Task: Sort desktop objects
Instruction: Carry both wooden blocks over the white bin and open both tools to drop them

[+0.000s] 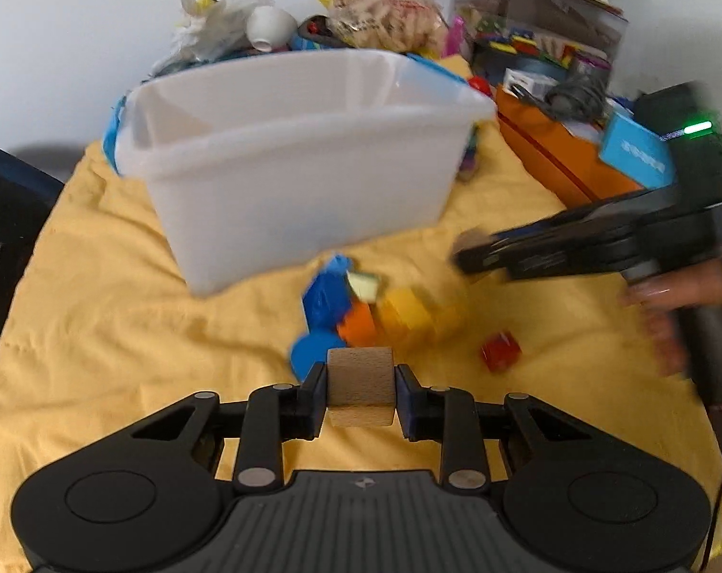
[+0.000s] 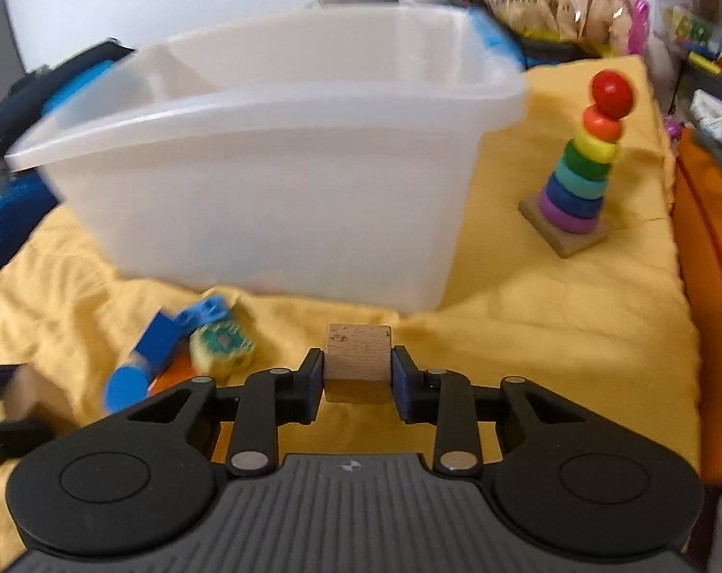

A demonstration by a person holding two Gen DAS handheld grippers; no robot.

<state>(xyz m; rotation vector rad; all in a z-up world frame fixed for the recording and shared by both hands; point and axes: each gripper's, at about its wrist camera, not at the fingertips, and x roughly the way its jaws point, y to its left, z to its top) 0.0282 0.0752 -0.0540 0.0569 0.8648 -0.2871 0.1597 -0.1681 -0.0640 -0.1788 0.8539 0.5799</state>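
In the left wrist view my left gripper (image 1: 361,384) is shut on a plain wooden cube (image 1: 361,372), held above the yellow cloth. Just beyond it lies a pile of blocks: blue (image 1: 325,301), orange (image 1: 358,324), yellow (image 1: 408,315), and a red cube (image 1: 502,351) apart to the right. My right gripper (image 2: 358,370) is shut on a second wooden cube (image 2: 358,358). The empty white plastic bin (image 1: 289,167) (image 2: 265,191) stands behind the pile. The right gripper (image 1: 471,250) also shows blurred at the right of the left wrist view, held by a hand (image 1: 666,315).
A rainbow ring stacker (image 2: 583,167) stands right of the bin. An orange box (image 1: 566,162) and stacked clutter line the right side. Bags (image 1: 385,14) and a white cup (image 1: 270,26) sit behind the bin. Yellow cloth (image 1: 98,310) covers the surface.
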